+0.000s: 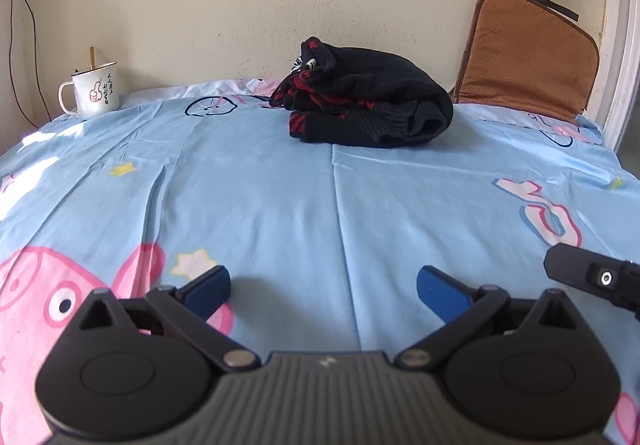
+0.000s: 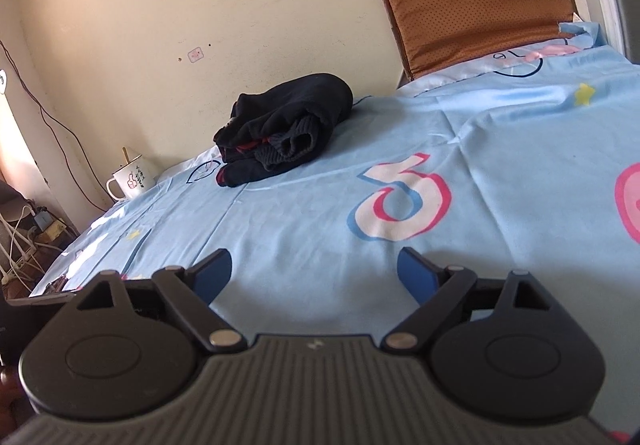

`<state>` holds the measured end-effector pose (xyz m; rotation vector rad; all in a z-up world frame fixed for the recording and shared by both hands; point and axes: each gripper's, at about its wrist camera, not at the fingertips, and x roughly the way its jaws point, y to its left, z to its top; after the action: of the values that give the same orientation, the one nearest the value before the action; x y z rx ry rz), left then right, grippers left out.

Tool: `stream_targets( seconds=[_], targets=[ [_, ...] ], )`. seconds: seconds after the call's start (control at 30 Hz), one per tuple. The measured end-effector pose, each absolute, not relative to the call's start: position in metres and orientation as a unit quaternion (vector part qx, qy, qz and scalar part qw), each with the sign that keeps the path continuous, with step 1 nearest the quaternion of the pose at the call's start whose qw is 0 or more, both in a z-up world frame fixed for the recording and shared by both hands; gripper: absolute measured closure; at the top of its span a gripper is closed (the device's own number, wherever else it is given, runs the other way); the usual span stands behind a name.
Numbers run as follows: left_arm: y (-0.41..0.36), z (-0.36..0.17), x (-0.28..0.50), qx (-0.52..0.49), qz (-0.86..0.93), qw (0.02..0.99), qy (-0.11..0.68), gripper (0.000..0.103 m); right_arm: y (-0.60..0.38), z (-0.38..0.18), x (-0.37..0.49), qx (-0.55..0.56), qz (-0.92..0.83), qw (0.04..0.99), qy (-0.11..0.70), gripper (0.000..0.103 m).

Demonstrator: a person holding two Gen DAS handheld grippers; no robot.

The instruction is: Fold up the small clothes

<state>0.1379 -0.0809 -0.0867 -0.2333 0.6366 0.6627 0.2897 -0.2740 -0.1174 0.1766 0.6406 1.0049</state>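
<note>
A small black garment with red stripes (image 1: 362, 103) lies bunched in a heap at the far side of the light-blue cartoon sheet (image 1: 280, 197), near the wall. It also shows in the right wrist view (image 2: 284, 129). My left gripper (image 1: 323, 287) is open and empty, low over the near part of the sheet, well short of the garment. My right gripper (image 2: 314, 273) is open and empty, also over the near sheet, to the right of the left one. A black part of the right gripper (image 1: 592, 277) shows at the right edge of the left wrist view.
A white enamel mug (image 1: 94, 91) with a stick in it stands at the far left corner of the sheet, also in the right wrist view (image 2: 130, 181). A brown cushion (image 1: 528, 53) leans on the wall at the far right. Cables and a power strip (image 2: 24, 245) lie off the left edge.
</note>
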Motion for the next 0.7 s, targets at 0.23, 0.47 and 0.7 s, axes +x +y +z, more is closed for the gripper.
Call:
stream_targets(
  seconds=[0.23, 0.47, 0.7],
  targets=[
    [-0.079, -0.087, 0.134, -0.121, 0.316, 0.892, 0.299, 0.0, -0.273, -0.118, 0.291, 0.087, 0.473, 0.823, 0.303, 0.009],
    [-0.069, -0.086, 0.121, -0.172, 0.299, 0.903, 0.256, 0.0, -0.276, -0.12, 0.293, 0.107, 0.464, 0.825, 0.304, 0.008],
    [-0.078, -0.077, 0.108, -0.161, 0.347, 0.901, 0.205, 0.0, -0.275, -0.119, 0.29, 0.105, 0.451, 0.834, 0.3, 0.008]
  ],
)
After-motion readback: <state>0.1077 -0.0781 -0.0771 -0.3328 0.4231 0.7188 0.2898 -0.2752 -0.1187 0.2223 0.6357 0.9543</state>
